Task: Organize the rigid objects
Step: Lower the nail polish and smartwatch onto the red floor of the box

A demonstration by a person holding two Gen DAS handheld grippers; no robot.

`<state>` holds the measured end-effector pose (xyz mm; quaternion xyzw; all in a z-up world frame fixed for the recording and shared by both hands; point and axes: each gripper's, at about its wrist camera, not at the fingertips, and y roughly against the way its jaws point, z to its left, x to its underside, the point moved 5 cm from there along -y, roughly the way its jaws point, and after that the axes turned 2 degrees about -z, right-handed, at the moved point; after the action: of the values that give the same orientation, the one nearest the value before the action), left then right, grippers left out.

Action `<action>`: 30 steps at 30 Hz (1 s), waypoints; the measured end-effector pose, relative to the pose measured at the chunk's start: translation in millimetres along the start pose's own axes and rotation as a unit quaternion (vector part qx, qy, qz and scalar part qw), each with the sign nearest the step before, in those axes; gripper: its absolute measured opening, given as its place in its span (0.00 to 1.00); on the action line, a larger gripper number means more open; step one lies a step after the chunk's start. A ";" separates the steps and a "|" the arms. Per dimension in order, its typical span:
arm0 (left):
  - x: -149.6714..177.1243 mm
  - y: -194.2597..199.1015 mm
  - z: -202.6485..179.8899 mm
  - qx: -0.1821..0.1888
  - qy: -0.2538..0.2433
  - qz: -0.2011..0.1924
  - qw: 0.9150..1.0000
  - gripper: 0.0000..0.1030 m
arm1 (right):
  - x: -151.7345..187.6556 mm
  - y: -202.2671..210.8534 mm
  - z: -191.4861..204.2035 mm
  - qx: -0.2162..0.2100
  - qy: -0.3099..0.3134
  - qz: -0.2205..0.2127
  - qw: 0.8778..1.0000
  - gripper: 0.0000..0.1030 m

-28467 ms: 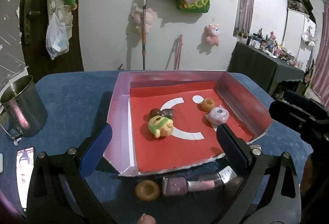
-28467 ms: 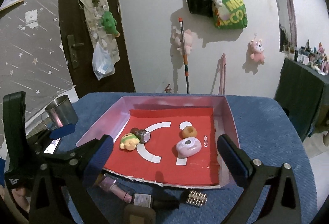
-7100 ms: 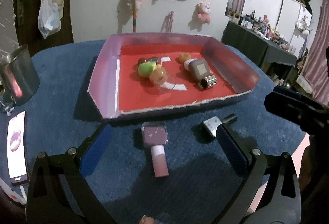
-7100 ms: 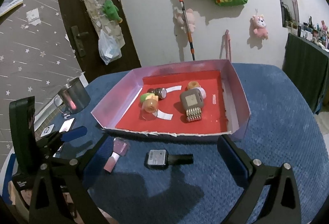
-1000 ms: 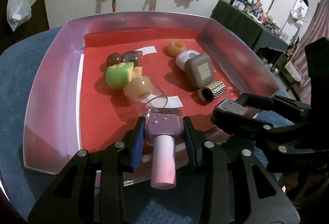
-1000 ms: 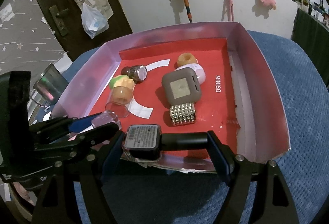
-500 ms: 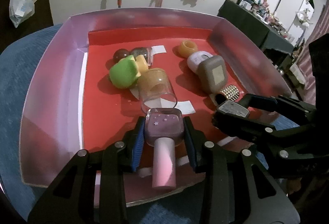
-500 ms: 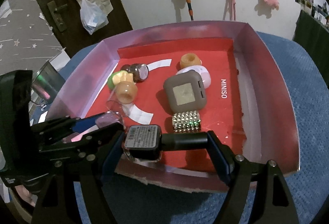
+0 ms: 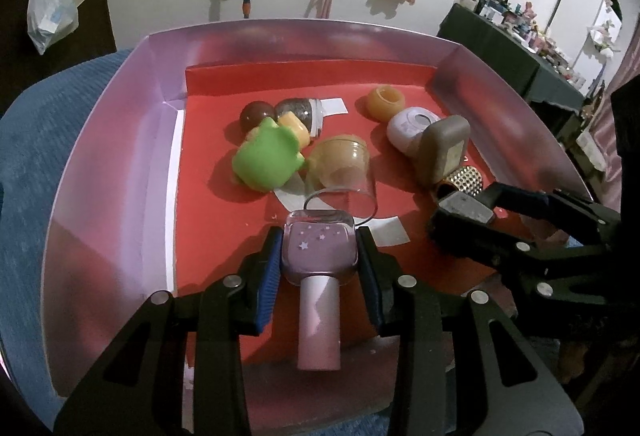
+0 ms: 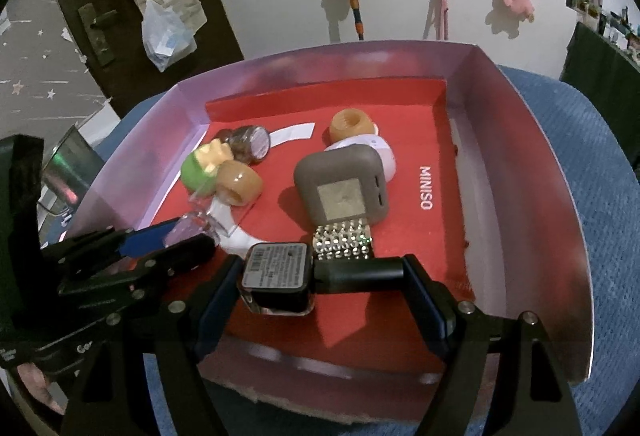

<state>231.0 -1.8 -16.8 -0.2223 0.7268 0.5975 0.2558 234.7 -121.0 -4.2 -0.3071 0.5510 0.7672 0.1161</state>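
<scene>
My left gripper (image 9: 320,240) is shut on a purple nail polish bottle (image 9: 319,316) with a pink cap, held just above the red floor of the pink-walled tray (image 9: 312,25), close behind a clear cup (image 9: 344,191). To its right, my right gripper (image 10: 322,272) is shut endwise on a black nail polish bottle (image 10: 278,276) with a black cap, over the tray's front part and just in front of a studded gold cylinder (image 10: 344,238). From the left wrist view the right gripper (image 9: 480,211) shows beside mine.
Lying in the tray are a green toy (image 9: 268,159), a grey square case (image 10: 340,187), a lilac round case (image 9: 408,123), two orange rings (image 10: 350,123) and a small jar (image 10: 250,143). A metal cup (image 10: 64,171) stands left of the tray on the blue tablecloth (image 10: 592,155).
Both grippers have carried their bottles forward from the tray's front edge to over its red floor. Neither grip has changed.
</scene>
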 end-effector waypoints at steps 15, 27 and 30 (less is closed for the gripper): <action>-6.2 -4.9 4.9 -0.012 0.014 -0.002 1.000 0.33 | -16.5 -0.3 4.4 0.040 0.027 -0.039 0.998 0.78; -7.2 -6.0 4.6 -0.013 0.013 -0.003 1.000 0.33 | -9.0 -6.7 3.2 0.026 0.017 -0.017 0.999 0.78; -8.6 -6.8 4.0 -0.012 0.014 -0.003 1.000 0.33 | -7.5 -10.6 2.3 0.029 0.015 -0.013 0.999 0.78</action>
<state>242.4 1.0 -17.1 -0.2359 0.7227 0.6019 0.2445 245.2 -113.9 -7.4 -0.3226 0.5706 0.7445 0.1265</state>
